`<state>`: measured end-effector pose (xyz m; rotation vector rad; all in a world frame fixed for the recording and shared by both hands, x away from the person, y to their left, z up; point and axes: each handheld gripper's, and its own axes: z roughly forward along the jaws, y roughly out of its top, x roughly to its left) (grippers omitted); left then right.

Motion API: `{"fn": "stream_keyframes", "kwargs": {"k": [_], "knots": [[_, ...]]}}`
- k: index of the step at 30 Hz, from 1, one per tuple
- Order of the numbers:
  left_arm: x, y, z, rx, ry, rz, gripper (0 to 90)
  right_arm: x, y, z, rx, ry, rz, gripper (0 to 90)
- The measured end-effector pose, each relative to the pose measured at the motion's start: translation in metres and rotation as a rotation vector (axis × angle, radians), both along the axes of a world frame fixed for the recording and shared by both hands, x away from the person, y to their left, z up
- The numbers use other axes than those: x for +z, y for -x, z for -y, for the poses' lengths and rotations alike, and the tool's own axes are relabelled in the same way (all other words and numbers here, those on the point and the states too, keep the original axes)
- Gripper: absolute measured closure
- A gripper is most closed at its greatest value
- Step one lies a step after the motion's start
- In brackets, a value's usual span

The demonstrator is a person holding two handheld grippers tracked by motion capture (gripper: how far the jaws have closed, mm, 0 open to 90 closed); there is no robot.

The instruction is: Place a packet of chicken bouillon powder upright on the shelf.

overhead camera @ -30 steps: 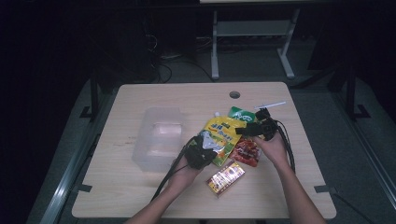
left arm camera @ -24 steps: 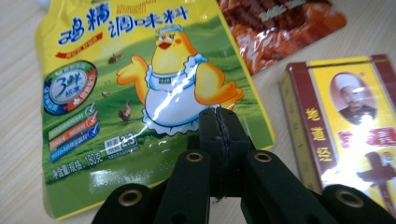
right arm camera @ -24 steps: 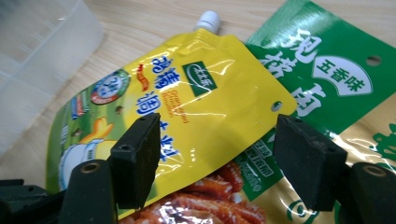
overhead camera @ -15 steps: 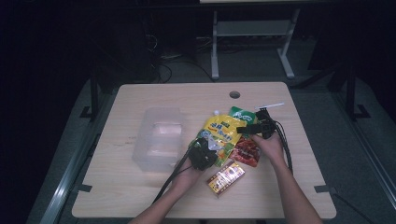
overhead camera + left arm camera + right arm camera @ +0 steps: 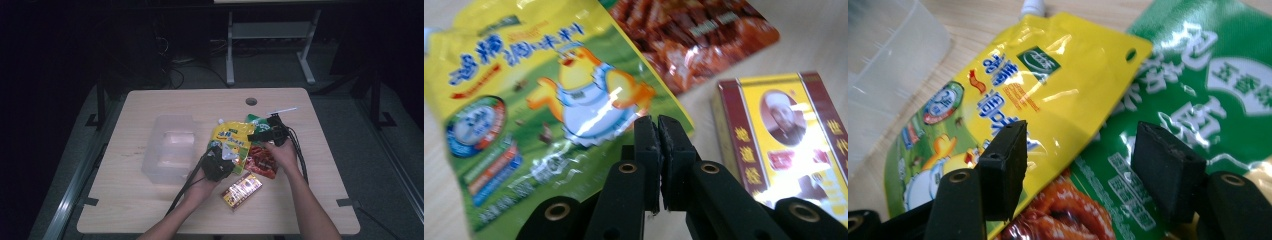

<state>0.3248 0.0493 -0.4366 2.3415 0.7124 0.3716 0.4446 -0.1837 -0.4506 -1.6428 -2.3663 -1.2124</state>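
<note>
A yellow spouted pouch (image 5: 232, 140) (image 5: 549, 100) (image 5: 1048, 75) lies on the table, overlapping a green packet (image 5: 257, 122) (image 5: 1208, 65) and a red snack packet (image 5: 262, 160) (image 5: 704, 35) (image 5: 1058, 210). My left gripper (image 5: 225, 161) (image 5: 658, 122) is shut, its tips over the pouch's near edge; contact cannot be told. My right gripper (image 5: 256, 136) (image 5: 1080, 132) is open and its jaws have just been closing. They stand on either side of the yellow pouch's top corner and the green packet, pressing on neither.
A yellow and red box (image 5: 242, 190) (image 5: 784, 135) lies near the front, right of my left hand. A clear plastic container (image 5: 170, 150) (image 5: 883, 65) stands left of the pouches. A cable hole (image 5: 251, 101) and a thin white stick (image 5: 282, 110) are at the back of the wooden table (image 5: 150, 210).
My right gripper has come down and a little left over the packets, with its jaws narrower. The left hand has hardly moved.
</note>
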Motion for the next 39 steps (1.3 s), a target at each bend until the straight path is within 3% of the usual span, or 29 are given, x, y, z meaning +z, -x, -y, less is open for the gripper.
{"fn": "stream_keyframes", "kwargs": {"k": [2, 3, 7, 14, 18, 19, 22, 28, 30, 33, 39], "knots": [[0.0, -0.003, 0.0, 0.012, 0.0, -0.003, 86.6, 0.004, -0.001, -0.001, 0.002, 0.002, 0.023, 39.5], [-0.001, -0.005, -0.001, 0.024, 0.003, -0.005, 86.6, 0.009, -0.007, -0.006, 0.014, 0.024, 0.013, 37.4], [-0.007, -0.011, -0.001, 0.044, -0.02, -0.017, 86.4, 0.008, -0.018, -0.011, 0.012, 0.059, 0.011, 39.0], [-0.008, -0.013, -0.001, 0.051, -0.023, -0.026, 86.4, -0.001, -0.027, -0.015, 0.02, 0.054, 0.001, 43.1], [-0.009, -0.013, 0.0, 0.047, -0.028, -0.028, 86.4, -0.006, -0.028, -0.013, 0.017, 0.015, -0.019, 51.2], [-0.009, -0.014, 0.0, 0.047, -0.028, -0.029, 86.4, -0.006, -0.028, -0.015, 0.019, 0.019, -0.017, 58.2], [-0.009, -0.014, 0.0, 0.047, -0.026, -0.032, 86.4, -0.006, -0.027, -0.018, 0.05, 0.048, -0.005, 67.7], [-0.01, -0.014, 0.0, 0.047, -0.022, -0.038, 86.5, -0.008, -0.026, -0.024, 0.084, 0.022, -0.022, 78.7], [-0.009, -0.014, -0.001, 0.046, -0.02, -0.038, 86.4, -0.008, -0.025, -0.027, 0.091, 0.046, -0.015, 88.0], [-0.008, -0.013, -0.002, 0.047, -0.019, -0.035, 82.3, -0.003, -0.022, -0.027, 0.101, 0.037, -0.011, 89.8], [0.005, -0.003, -0.008, 0.023, 0.056, -0.039, 77.1, 0.021, -0.01, -0.026, 0.108, 0.018, 0.043, 90.0]]}}
